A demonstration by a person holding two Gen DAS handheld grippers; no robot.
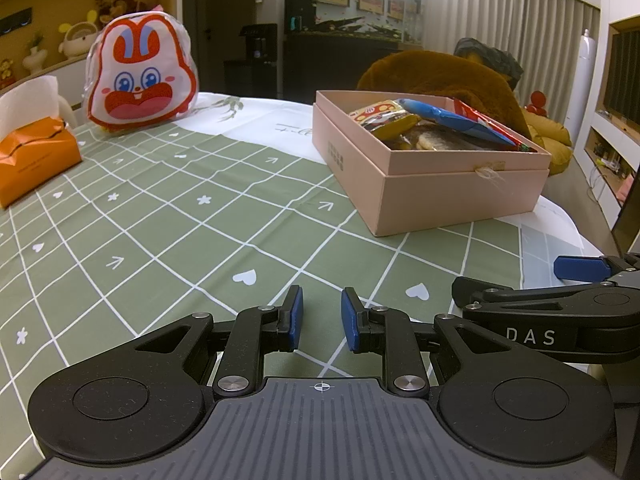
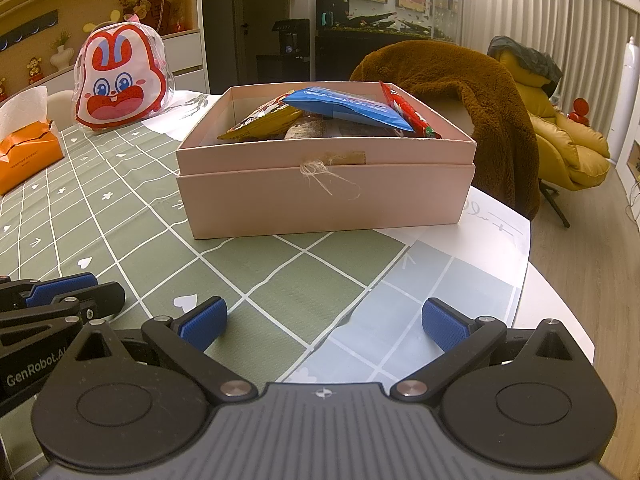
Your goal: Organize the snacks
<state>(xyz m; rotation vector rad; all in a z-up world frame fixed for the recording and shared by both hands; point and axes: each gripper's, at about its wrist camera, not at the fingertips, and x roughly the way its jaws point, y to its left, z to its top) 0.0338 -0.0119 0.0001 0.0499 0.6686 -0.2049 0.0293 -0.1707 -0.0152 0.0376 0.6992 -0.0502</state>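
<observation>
Snacks boxed — check the table
Your left gripper (image 1: 321, 318) is narrowly parted, right gripper (image 2: 323, 325) wide, both empty; leave the pink box (image 2: 324, 196) square.

The left gripper (image 1: 321, 318) is held low over the table (image 1: 168, 216), pointed downward at a slant, its blue pads (image 1: 295, 312) drawn close with a narrow gap and nothing between them. The right gripper (image 2: 324, 322) is held just beside it, over the table's edge, at a like slant, its pads (image 2: 202, 326) spread wide and empty.
</observation>
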